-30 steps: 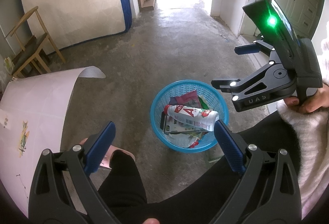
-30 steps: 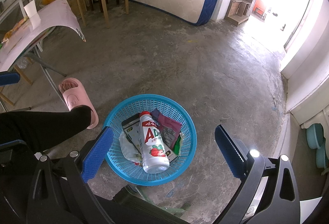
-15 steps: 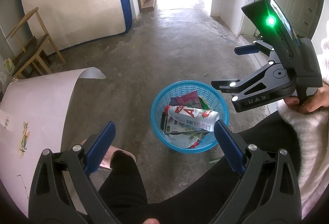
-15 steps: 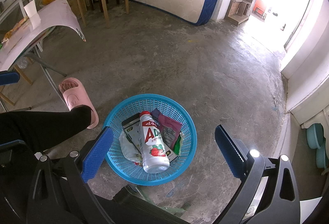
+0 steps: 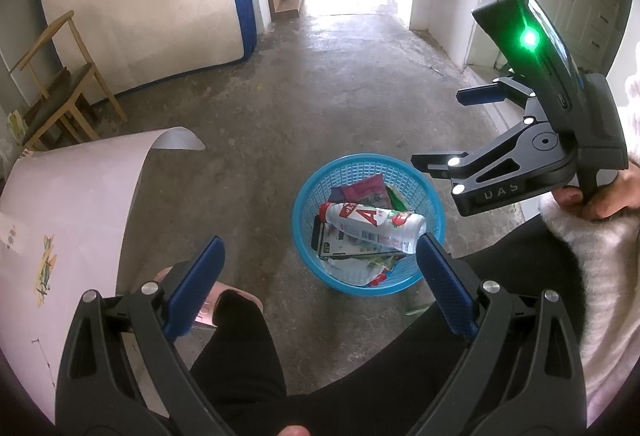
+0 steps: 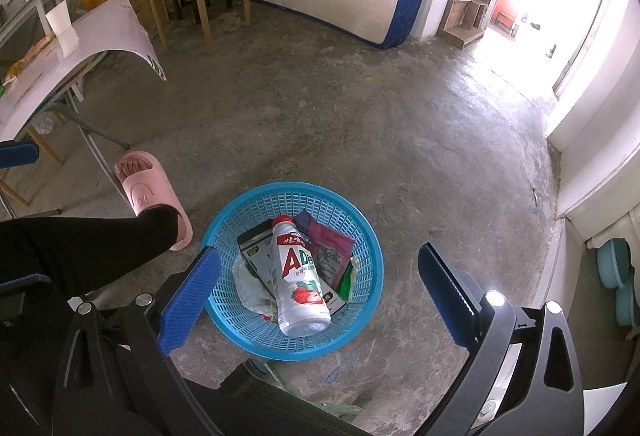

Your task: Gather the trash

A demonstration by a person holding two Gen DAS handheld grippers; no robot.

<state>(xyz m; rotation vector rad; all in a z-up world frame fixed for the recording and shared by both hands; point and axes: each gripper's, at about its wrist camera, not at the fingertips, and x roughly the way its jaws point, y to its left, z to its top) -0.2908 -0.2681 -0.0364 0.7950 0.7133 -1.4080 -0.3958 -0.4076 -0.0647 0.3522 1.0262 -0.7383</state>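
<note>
A blue plastic basket [image 5: 308, 195] [image 6: 360, 220] stands on the concrete floor. In it lie a white bottle with a red label [image 5: 372, 224] [image 6: 298, 276], a purple pouch [image 5: 366, 189] [image 6: 332, 248], a dark flat box [image 6: 252, 242] and crumpled wrappers. My left gripper [image 5: 320, 288] is open and empty, held above my lap short of the basket. My right gripper [image 6: 318, 290] is open and empty above the basket; it also shows in the left wrist view [image 5: 448, 131].
A table with a pink sheet [image 5: 72, 203] [image 6: 92, 31] stands to the left. My foot in a pink slipper [image 6: 148, 191] rests beside the basket. A wooden chair [image 5: 60, 95] and a mattress [image 5: 140, 3] stand at the back. A green scrap [image 6: 288, 382] lies by the basket.
</note>
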